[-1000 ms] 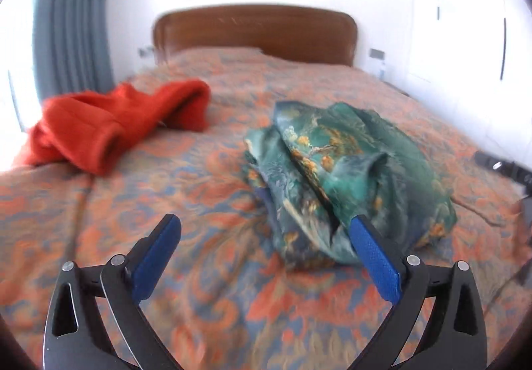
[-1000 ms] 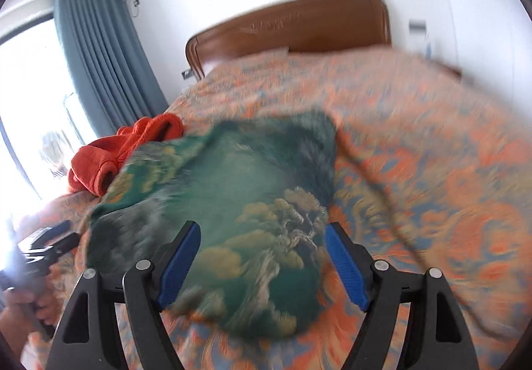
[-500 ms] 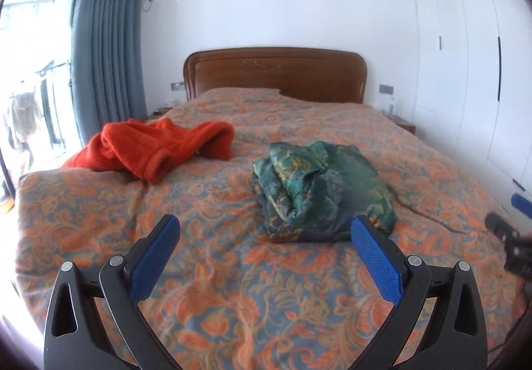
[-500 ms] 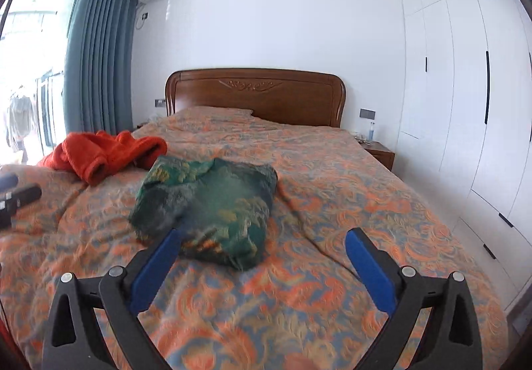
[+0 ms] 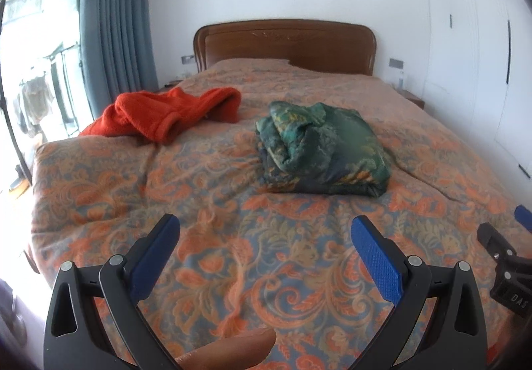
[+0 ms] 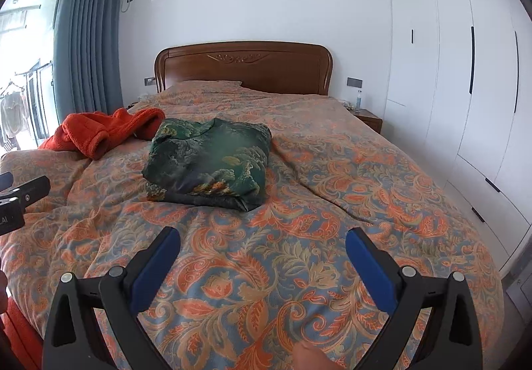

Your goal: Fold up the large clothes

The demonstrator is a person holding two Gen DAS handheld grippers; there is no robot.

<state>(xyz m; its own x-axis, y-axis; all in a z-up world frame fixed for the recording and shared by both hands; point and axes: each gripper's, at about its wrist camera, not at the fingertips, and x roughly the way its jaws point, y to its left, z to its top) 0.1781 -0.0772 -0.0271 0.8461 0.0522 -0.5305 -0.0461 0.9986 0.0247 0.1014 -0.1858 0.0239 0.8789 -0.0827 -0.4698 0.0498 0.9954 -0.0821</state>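
A folded green patterned garment (image 5: pixel 319 147) lies on the bed's orange floral cover (image 5: pixel 216 203); it also shows in the right wrist view (image 6: pixel 209 158). An unfolded red fleece garment (image 5: pixel 166 113) lies crumpled to its left, also in the right wrist view (image 6: pixel 106 130). My left gripper (image 5: pixel 264 230) is open and empty, held near the foot of the bed, well short of the green garment. My right gripper (image 6: pixel 262 243) is open and empty, also back from it. Each gripper shows at the edge of the other's view (image 5: pixel 508 267) (image 6: pixel 20 200).
A wooden headboard (image 6: pixel 242 67) stands at the far end. A grey-blue curtain (image 6: pixel 83 47) and bright window are at the left. White wardrobe doors (image 6: pixel 465 70) run along the right. A nightstand (image 6: pixel 369 118) sits beside the bed at the right.
Both grippers have pulled back and up from the green garment toward the foot of the bed. The garment stays folded on the cover.
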